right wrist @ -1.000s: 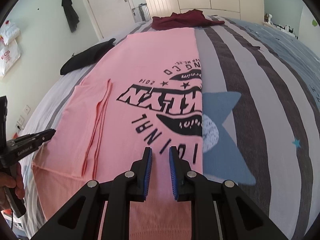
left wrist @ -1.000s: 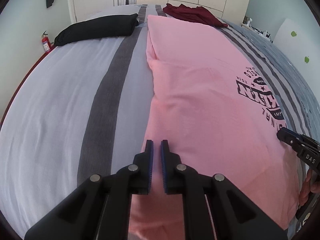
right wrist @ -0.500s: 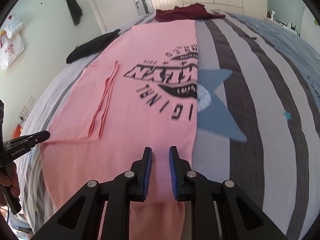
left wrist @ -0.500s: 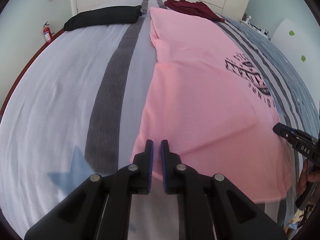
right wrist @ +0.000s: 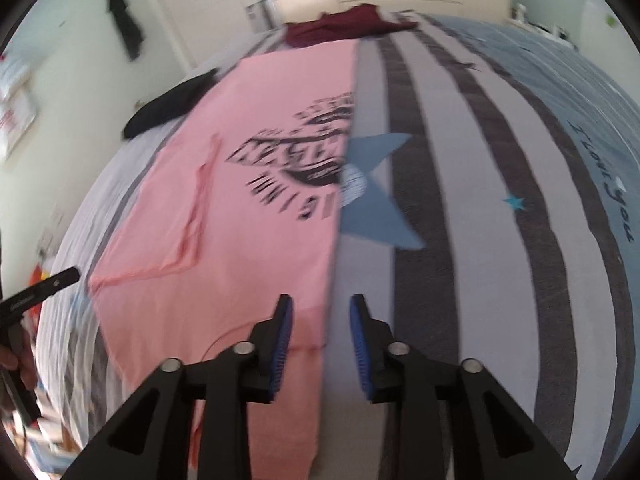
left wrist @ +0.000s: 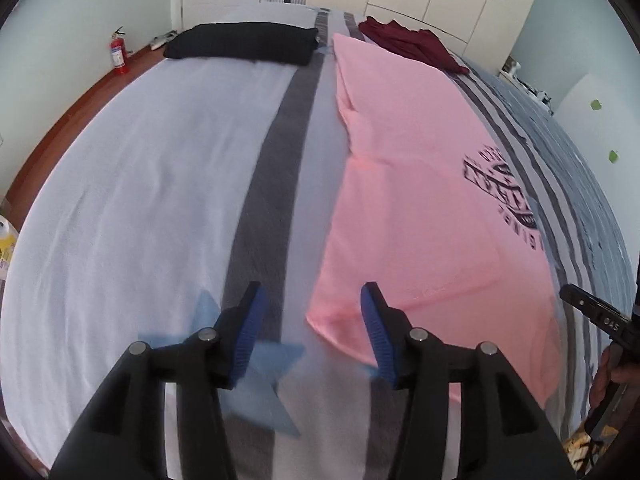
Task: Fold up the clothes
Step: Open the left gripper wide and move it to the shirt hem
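A pink T-shirt [left wrist: 416,184] with a black print lies lengthwise on the striped bed, its sides folded in; it also shows in the right wrist view [right wrist: 248,216]. My left gripper [left wrist: 310,326] is open and empty, just above the shirt's near left corner. My right gripper [right wrist: 320,334] is open and empty over the shirt's near right edge. Each gripper shows at the edge of the other's view, the right one [left wrist: 592,316] and the left one [right wrist: 40,288].
A folded black garment [left wrist: 244,42] and a dark red garment [left wrist: 412,40] lie at the far end of the bed [left wrist: 120,184]. A red fire extinguisher [left wrist: 119,52] stands on the floor at left. Wardrobes line the far wall.
Both grippers have opened and let go of the pink shirt. They have pulled back toward the near end of the bed, and the shirt now lies flat.
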`<control>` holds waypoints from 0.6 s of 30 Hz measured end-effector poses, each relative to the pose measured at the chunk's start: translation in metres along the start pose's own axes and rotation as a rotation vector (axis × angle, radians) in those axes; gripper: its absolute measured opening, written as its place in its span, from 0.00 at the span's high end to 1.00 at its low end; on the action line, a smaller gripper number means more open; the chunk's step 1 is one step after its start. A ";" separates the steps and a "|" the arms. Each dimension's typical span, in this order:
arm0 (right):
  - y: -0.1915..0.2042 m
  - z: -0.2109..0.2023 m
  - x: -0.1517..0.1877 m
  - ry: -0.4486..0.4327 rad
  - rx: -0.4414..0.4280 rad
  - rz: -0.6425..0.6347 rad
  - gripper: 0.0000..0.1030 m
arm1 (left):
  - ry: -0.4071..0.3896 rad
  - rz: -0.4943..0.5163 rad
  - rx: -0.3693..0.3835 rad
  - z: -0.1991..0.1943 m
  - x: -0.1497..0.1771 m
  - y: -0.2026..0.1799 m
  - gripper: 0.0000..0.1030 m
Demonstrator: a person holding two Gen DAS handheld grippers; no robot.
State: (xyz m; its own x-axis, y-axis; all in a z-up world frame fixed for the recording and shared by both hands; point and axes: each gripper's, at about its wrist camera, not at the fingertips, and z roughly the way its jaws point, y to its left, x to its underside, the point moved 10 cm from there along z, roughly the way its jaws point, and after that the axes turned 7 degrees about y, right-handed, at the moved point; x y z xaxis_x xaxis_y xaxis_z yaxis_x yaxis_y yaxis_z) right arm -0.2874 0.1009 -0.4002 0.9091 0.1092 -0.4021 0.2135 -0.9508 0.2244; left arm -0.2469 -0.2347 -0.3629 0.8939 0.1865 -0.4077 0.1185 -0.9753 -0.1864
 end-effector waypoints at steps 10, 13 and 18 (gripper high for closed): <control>0.008 0.020 -0.003 0.023 -0.037 0.016 0.63 | 0.066 0.017 0.061 0.030 0.014 -0.004 0.54; 0.010 0.023 0.004 0.032 -0.040 0.026 0.63 | 0.072 0.041 0.100 0.030 0.020 -0.009 0.54; 0.011 0.023 0.010 0.035 -0.046 0.051 0.63 | 0.080 0.074 0.121 0.031 0.027 -0.013 0.54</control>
State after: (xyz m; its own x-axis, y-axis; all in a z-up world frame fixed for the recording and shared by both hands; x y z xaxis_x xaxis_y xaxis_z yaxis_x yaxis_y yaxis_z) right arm -0.2841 0.0847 -0.4221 0.9311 0.0720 -0.3576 0.1821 -0.9412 0.2845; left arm -0.2378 -0.2136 -0.3995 0.9304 0.0997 -0.3528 0.0021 -0.9638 -0.2667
